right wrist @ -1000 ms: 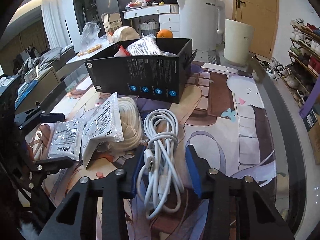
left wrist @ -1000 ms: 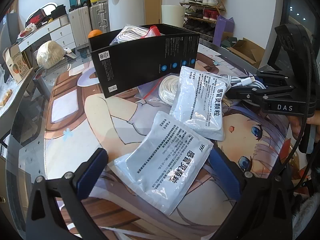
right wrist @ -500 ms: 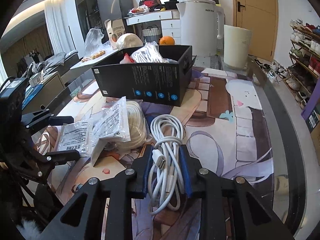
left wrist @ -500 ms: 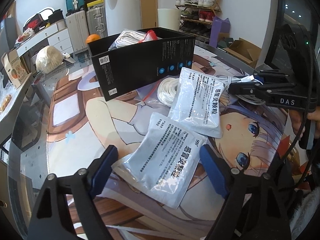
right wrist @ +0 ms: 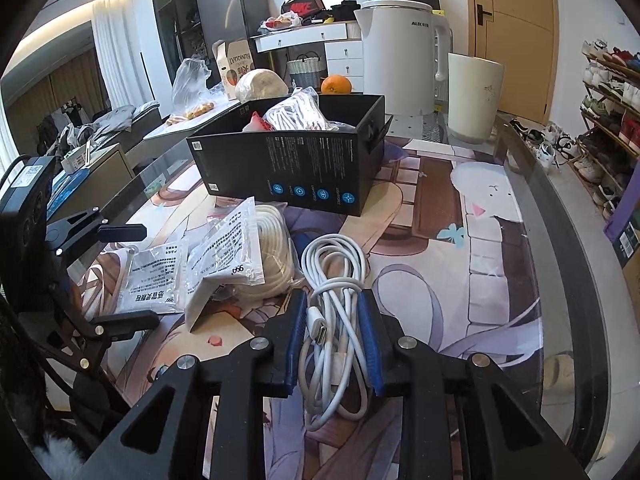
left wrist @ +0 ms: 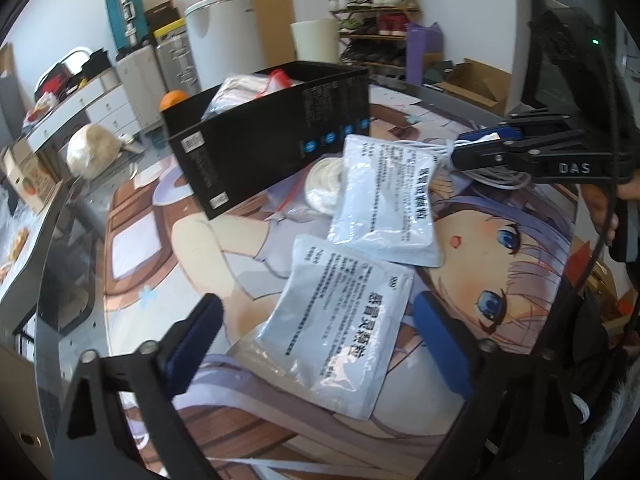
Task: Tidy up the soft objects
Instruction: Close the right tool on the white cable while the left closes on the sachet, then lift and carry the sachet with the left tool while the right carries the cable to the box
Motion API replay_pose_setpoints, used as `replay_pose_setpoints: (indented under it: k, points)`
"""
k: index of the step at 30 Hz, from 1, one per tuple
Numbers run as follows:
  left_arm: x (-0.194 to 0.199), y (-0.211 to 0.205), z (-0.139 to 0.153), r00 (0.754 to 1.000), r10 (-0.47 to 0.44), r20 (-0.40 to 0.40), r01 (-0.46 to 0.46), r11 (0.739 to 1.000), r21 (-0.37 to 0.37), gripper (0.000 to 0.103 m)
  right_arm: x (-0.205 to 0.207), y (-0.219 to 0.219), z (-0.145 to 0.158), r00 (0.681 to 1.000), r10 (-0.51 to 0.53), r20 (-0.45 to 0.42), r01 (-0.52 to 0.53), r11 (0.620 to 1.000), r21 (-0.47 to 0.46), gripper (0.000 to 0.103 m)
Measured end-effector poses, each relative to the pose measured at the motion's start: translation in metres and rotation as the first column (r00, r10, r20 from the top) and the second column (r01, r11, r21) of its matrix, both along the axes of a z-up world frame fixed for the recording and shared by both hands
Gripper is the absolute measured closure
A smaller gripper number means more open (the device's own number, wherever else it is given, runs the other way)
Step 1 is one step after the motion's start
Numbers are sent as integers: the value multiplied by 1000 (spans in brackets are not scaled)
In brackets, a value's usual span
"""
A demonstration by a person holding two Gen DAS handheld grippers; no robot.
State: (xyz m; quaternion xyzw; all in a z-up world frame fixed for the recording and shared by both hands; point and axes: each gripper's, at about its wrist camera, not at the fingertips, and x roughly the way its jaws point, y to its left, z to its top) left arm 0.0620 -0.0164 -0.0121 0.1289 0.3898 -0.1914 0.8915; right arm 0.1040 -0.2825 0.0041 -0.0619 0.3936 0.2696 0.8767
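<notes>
Right gripper (right wrist: 332, 336): clenching on the white cable bundle (right wrist: 334, 280), blue pads pressing both sides.
Left gripper (left wrist: 316, 336): jaws standing apart, straddling the near sachet (left wrist: 340, 328), pads not pressing it.
Far sachet (left wrist: 388, 200): lying just beyond the left tongs, overlapping the near one.
Rope coil (right wrist: 276, 256): sitting left of the right tongs.
Black box (right wrist: 296, 160): standing beyond both tongs, holding bagged items.

Home: shoe rack (right wrist: 612, 112), drawers (right wrist: 340, 56)
</notes>
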Motion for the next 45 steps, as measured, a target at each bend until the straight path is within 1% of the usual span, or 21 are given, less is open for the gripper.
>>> replay_pose_setpoints:
  k: [1,2,3,7,10,13,17,23,27,31,36,39,45]
  points:
    - [0,0,1,1000,-26,-11,26,999,-27,34,1,0,-1,1000,1,-4,-1,1000,0,76]
    - [-1,0,1,999,-43,-23,42,998,-55,41,2,0,-1,1000,0,-5,0,1000,1,76]
    - [-1,-1,2,999,-48,-24,46,997,-65,47,2,-1,-1,1000,-2,-7,2,1000,1,76]
    - [-4,-3,3,998,-63,-20,61,995,-82,58,3,0,-4,1000,0,-15,0,1000,-5,76]
    - [-4,0,3,998,-50,-25,47,994,-102,63,3,1,-6,1000,2,-15,-2,1000,-15,76]
    - [-3,4,5,999,-41,-31,36,990,-133,65,3,1,-6,1000,3,-15,-3,1000,-14,76]
    - [-3,9,6,999,-25,-37,19,985,-171,65,7,2,-10,999,3,-32,-3,1000,-18,73]
    - [-3,18,13,1000,6,-22,-11,977,-214,65,9,5,-12,1000,8,-8,-8,999,-36,73]
    - [0,24,16,999,43,-14,-45,973,-228,65,5,0,-9,1000,-3,22,4,1000,-22,77]
    - [2,29,22,997,79,2,-76,967,-244,65,0,-10,0,999,-16,42,15,1000,13,77]
    - [7,35,28,991,135,20,-125,958,-259,65,-5,-16,17,996,-13,89,9,998,54,77]
    - [11,41,33,982,183,43,-165,949,-269,65,-7,-14,27,993,-5,118,-3,997,74,77]
    - [18,45,45,968,228,102,-192,942,-276,65,-4,-6,43,988,18,151,-35,993,113,77]
